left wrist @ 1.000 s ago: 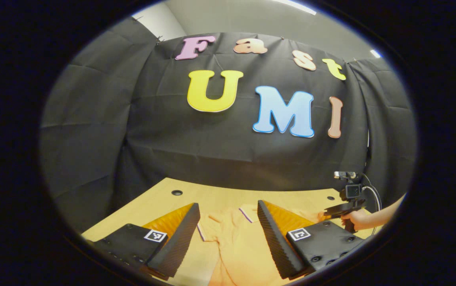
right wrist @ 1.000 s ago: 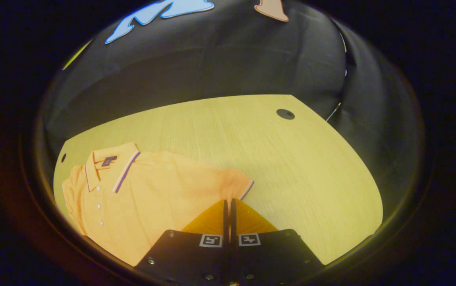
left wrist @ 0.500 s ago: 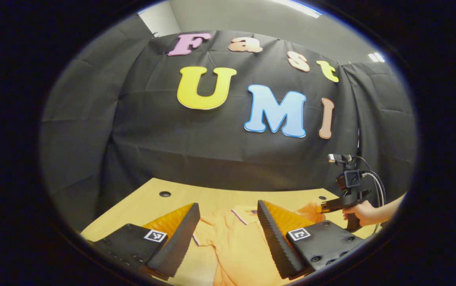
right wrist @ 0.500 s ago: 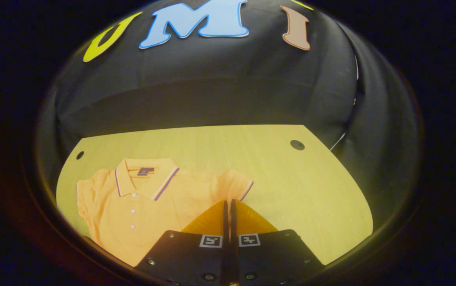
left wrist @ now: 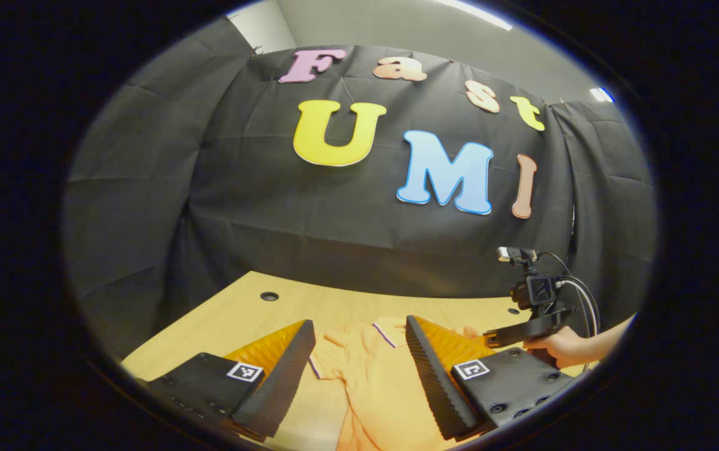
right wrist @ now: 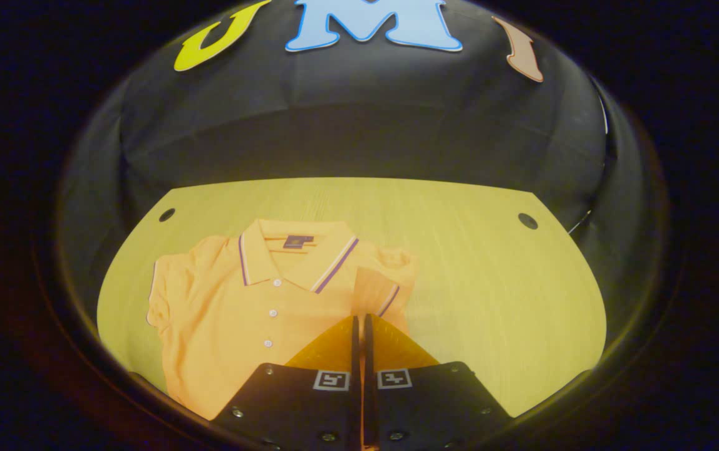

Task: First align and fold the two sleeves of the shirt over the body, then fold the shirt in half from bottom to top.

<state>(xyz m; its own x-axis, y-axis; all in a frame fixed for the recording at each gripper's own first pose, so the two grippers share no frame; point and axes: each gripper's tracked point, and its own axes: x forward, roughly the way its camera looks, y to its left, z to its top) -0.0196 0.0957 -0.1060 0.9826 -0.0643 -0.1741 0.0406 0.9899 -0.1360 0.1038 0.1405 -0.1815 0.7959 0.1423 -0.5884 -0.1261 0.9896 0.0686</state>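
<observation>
Black cloth hangs behind a pale wooden counter (right wrist: 472,250), and on it lies an orange polo shirt (right wrist: 240,313), face up with its collar toward the far side. In the right gripper view the right tongs (right wrist: 359,322) are pressed together, and the striped cuff of the right sleeve (right wrist: 375,291) rises straight out from between their tips, so they appear to have it pinched, though the contact itself is hidden. Half a second ago that sleeve still stretched out flat to the side of the tongs; now it stands lifted and doubled inward, its cuff lying against the shoulder just beside the collar. I judge the first sleeve fold to be under way, not yet laid down: the cuff needs carrying further across the chest and releasing flat. The left sleeve (right wrist: 159,294) lies spread on the counter, far to the left of the right tongs, unfolded. In the left gripper view the left tongs (left wrist: 359,351) are wide open, holding nothing, hovering over the shirt with cloth showing between their fingers; beyond them a hand (left wrist: 560,351) grips the other tool. That gaping pair seems ready for the second sleeve, and the bottom-to-top fold remains to be done.
</observation>
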